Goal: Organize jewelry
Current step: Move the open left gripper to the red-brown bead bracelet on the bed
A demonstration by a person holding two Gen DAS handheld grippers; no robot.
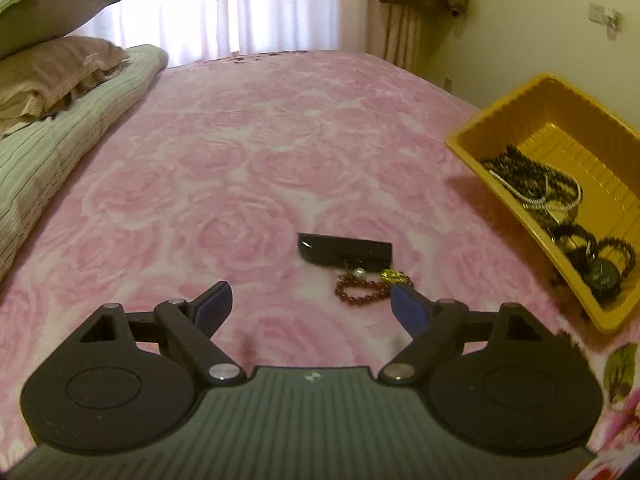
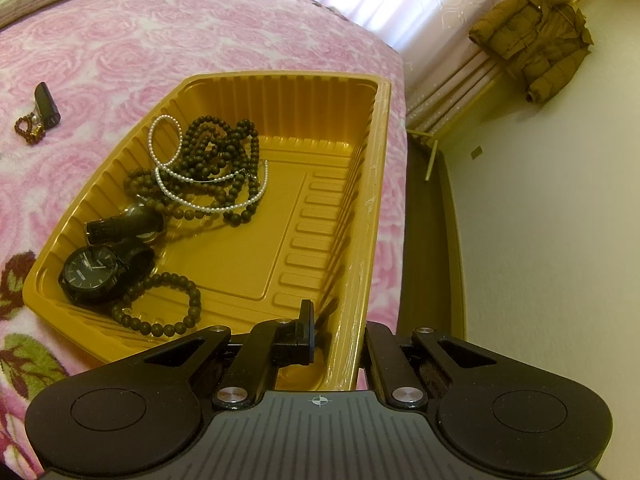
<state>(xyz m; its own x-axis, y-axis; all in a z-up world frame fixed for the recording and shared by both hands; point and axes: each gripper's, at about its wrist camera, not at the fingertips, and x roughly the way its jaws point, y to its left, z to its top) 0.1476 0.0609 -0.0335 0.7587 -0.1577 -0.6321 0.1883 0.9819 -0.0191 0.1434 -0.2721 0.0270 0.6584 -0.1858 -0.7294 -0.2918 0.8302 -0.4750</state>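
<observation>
A yellow plastic tray sits on the pink rose bedspread and holds dark bead necklaces, a white pearl strand, a black watch and a dark bead bracelet. My right gripper is shut on the tray's near right wall, one finger inside, one outside. In the left wrist view a red bead bracelet with a gold charm lies against a small black box. My left gripper is open and empty just short of the bracelet. The tray stands to its right.
Pillows and a folded green striped quilt lie at the far left of the bed. The bed edge runs right of the tray, with floor beyond. A brown jacket hangs by the curtains.
</observation>
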